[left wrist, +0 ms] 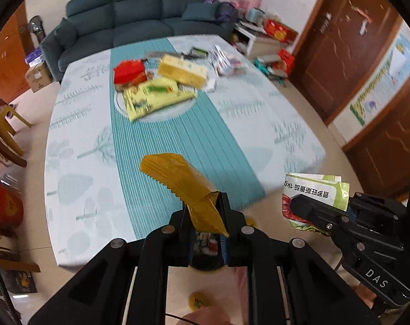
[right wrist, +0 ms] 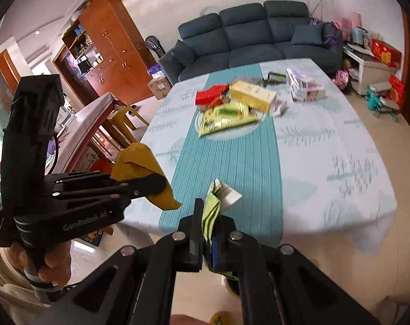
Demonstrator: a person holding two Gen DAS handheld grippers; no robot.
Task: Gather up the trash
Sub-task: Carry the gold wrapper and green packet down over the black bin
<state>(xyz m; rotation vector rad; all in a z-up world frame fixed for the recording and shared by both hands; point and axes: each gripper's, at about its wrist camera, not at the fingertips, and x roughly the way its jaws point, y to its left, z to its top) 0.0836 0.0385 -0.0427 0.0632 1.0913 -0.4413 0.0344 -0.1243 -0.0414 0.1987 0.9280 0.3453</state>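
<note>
Table (left wrist: pixel 77 162) carries more packets on the plate (left wrist: pixel 161 113) mid-runner. Left gripper (left wrist: pixel 205 211) clamps a yellow wrapper (left wrist: pixel 178 178) off the near edge; right gripper (right wrist: pixel 207 230) clamps a green-white wrapper (right wrist: pixel 213 205). Risk: thin corner grips, either wrapper slips out to the floor.

A dark teal sofa (right wrist: pixel 259 32) stood against the pale wall beyond the desk (right wrist: pixel 326 162), which wore a leaf-print cloth with a teal striped runner. Left of the gripper rose an orange-brown wooden cabinet (right wrist: pixel 110 46); a brown door (left wrist: pixel 340 43) stood to the right. The floor (right wrist: pixel 394 140) was pale, glossy tile.
</note>
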